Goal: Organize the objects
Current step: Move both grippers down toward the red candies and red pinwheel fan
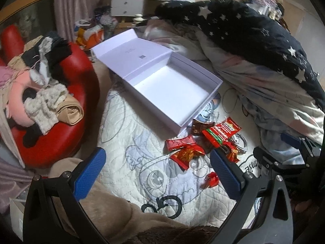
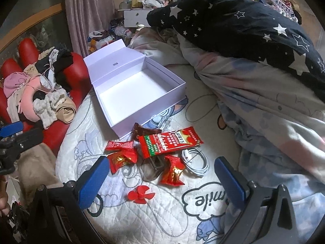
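both grippers, left gripper [image 1: 157,172] and right gripper [image 2: 162,180], fingers spread wide, holding nothing. snack packets [image 2: 169,141], cable [image 2: 196,161], red propeller [image 2: 141,194] lie on bed beside the empty white box [image 2: 134,93]. nothing packed yet; next, probably grab a packet.

Open empty white box [image 2: 140,93], lid back; red snack packets [image 2: 168,141] heaped just beside.

On the quilt [image 2: 162,219] an open box [image 2: 134,93] sits behind a cluster of snack packets [image 2: 168,142]. A coiled cable [image 2: 197,162] lies right of the packets, a small propeller [image 2: 141,193] in front. Bedding [image 2: 254,71] is heaped to the right, a chair [image 1: 61,109] piled with clothes [image 1: 38,77] to the left.
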Demonstrator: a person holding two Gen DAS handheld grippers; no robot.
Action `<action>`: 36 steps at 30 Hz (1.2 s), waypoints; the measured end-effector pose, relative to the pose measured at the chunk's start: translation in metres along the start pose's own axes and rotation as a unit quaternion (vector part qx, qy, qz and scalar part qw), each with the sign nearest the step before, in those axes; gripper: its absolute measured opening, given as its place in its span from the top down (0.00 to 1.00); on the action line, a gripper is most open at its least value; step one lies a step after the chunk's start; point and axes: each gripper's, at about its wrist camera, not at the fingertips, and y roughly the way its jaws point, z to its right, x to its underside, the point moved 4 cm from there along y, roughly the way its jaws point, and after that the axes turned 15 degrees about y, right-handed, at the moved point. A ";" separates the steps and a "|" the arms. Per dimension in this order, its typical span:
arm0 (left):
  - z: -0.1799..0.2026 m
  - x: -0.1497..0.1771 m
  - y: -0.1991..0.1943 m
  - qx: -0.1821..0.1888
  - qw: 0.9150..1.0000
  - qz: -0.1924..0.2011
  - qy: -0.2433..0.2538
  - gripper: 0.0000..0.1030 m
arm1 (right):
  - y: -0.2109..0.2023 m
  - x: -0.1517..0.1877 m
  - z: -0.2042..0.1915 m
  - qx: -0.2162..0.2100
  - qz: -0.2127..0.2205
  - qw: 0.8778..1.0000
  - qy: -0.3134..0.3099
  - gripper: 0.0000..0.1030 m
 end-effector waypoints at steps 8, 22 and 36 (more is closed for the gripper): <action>0.005 -0.008 0.034 0.042 0.998 -0.037 0.031 0.00 | 0.018 -0.003 0.012 0.003 -0.024 0.999 0.029 0.00; 0.023 -0.010 0.101 0.091 0.987 -0.110 0.066 0.00 | 0.063 0.013 0.020 -0.009 -0.094 0.995 0.040 0.00; 0.038 -0.005 0.138 0.167 0.965 -0.147 0.136 0.00 | 0.101 0.052 0.020 -0.031 -0.196 0.977 0.081 0.22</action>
